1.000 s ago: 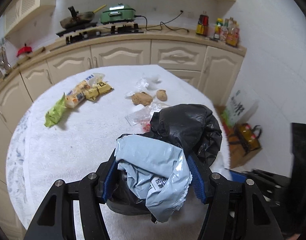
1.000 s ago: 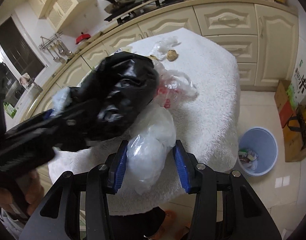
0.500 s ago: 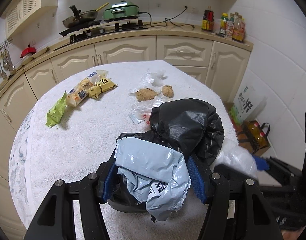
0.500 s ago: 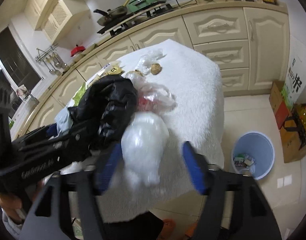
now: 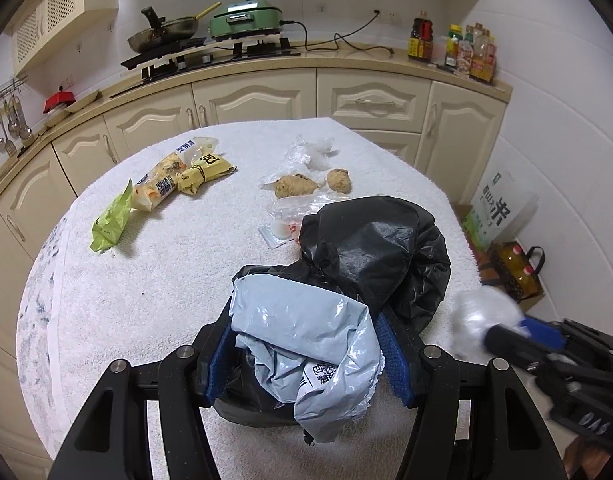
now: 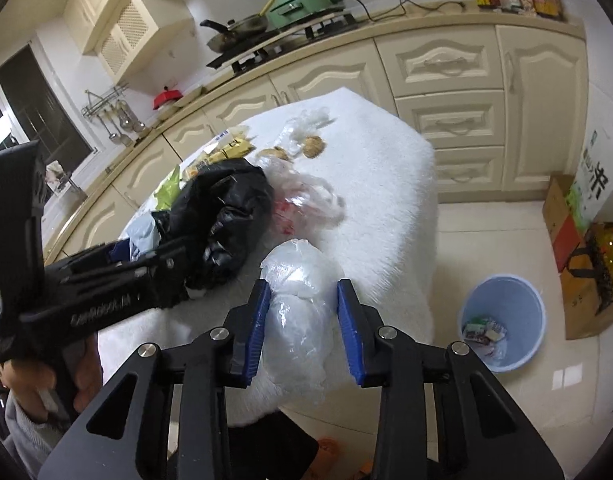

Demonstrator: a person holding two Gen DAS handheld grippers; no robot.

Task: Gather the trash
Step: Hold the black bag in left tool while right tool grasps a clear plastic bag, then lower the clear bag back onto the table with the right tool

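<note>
Trash [image 6: 296, 312] seemingly clamped between right hand-held gripper [image 6: 304, 326].

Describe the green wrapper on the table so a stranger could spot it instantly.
Start at the white towel-covered table and go to its left edge. The green wrapper lies there, beside the yellow snack packets. It is the only lime-green piece among them.

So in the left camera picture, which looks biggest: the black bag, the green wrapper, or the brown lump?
1. black bag, though it sits nearest the camera
2. green wrapper
3. brown lump, farthest away
</note>
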